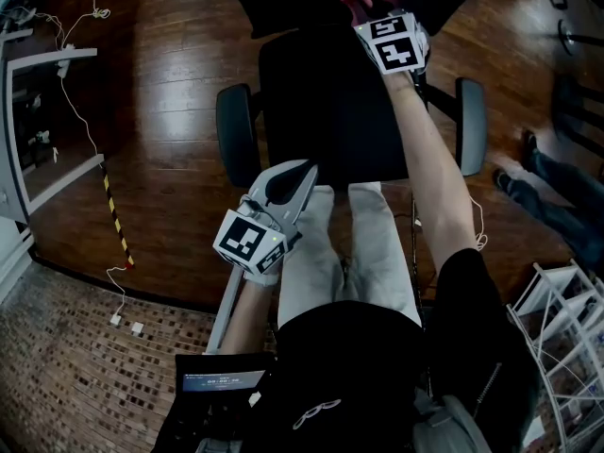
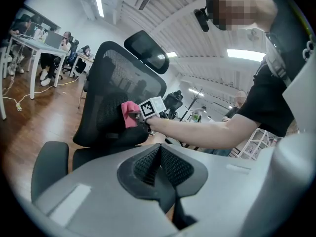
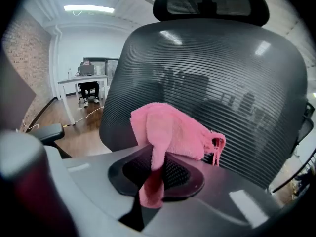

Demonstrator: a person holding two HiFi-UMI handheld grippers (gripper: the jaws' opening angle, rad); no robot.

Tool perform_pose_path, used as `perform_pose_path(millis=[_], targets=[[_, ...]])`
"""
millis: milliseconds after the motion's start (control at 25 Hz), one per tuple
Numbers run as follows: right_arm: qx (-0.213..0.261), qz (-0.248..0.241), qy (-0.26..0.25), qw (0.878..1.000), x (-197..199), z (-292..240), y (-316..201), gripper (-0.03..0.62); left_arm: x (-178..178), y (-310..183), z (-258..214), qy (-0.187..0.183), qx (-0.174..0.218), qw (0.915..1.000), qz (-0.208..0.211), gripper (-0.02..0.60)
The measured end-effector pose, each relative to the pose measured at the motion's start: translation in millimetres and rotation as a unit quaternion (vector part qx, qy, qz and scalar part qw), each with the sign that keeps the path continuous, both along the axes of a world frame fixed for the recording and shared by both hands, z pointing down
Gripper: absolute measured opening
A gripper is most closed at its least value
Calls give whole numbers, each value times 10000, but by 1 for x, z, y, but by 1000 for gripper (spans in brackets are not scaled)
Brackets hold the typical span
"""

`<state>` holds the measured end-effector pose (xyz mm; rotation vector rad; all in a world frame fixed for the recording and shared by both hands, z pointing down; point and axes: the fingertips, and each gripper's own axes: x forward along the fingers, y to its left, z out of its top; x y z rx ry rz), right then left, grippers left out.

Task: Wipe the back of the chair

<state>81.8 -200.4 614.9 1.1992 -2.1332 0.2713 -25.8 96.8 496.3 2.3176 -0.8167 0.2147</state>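
A black mesh office chair stands in front of me; its mesh back fills the right gripper view, headrest on top. My right gripper is shut on a pink cloth, which bulges out of the jaws and lies against the lower part of the mesh back. The cloth also shows in the left gripper view, pressed to the chair back. My left gripper hangs near the seat's front edge, jaws together, nothing in them.
Armrests flank the seat. A white desk and trailing cable lie left on the wood floor. A person's legs stand at right, a white rack lower right. Other people sit at desks beyond.
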Motion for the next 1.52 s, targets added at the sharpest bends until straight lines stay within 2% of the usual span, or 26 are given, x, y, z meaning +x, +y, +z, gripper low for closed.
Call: perform_pose_path(millis=[400, 520, 680, 760, 1160, 1320, 1520], targets=[[-112, 543, 79, 9984, 94, 9, 3, 41, 44, -2, -1, 8, 71, 9998, 183, -6], [-123, 916, 65, 9957, 126, 8, 6, 41, 50, -3, -3, -44, 77, 9997, 223, -6], [-172, 1693, -14, 9854, 177, 11, 11, 41, 55, -5, -4, -63, 79, 9997, 239, -6], [-224, 1832, -73, 9828, 190, 13, 13, 41, 57, -5, -5, -75, 85, 9996, 249, -6], [-154, 1483, -51, 9888, 186, -9, 34, 41, 72, -4, -22, -160, 308, 9989, 328, -6], [-47, 1071, -83, 9942, 158, -45, 69, 41, 73, -7, -45, -192, 425, 9982, 373, -6], [242, 503, -353, 9978, 127, -116, 120, 41, 86, -14, -90, -207, 792, 9955, 467, -6]])
